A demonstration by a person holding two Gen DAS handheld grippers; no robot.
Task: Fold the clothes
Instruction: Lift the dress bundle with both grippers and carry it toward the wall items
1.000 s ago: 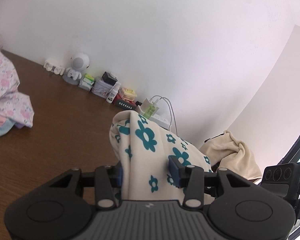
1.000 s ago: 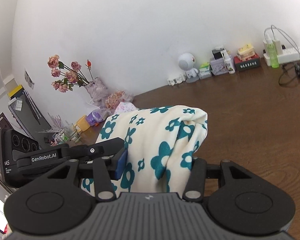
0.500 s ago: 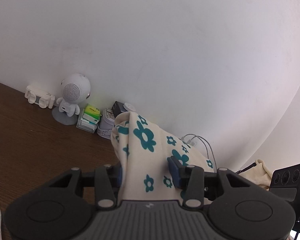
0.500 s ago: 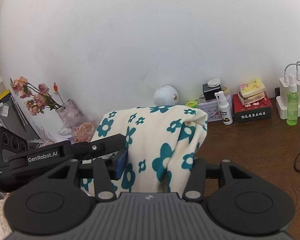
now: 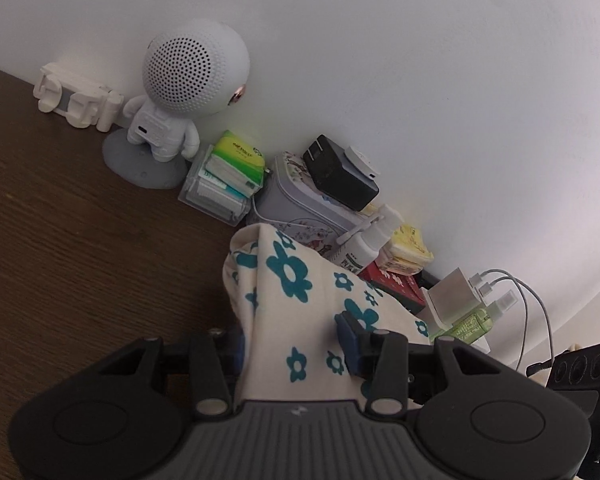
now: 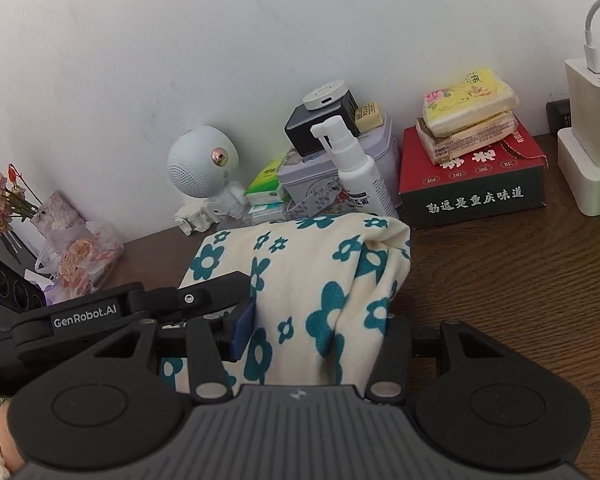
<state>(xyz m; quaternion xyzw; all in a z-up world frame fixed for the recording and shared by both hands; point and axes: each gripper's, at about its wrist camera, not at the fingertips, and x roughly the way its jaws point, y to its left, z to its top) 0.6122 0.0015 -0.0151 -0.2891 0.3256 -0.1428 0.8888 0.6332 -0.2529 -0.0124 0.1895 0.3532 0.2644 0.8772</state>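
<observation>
Cream garment with teal flowers — bunched and folded over, its rounded edge raised above the brown table, near the wall clutter.

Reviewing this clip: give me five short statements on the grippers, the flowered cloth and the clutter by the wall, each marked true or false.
1. The left gripper is shut on the flowered cloth. True.
2. The right gripper is open and holds nothing. False: it is shut on the same cloth.
3. The cloth's flowers are red. False: teal on cream.
4. A white spray bottle stands in front of the tin box. True.
5. The round-headed speaker figure lies tipped over. False: it stands upright on its base.
</observation>
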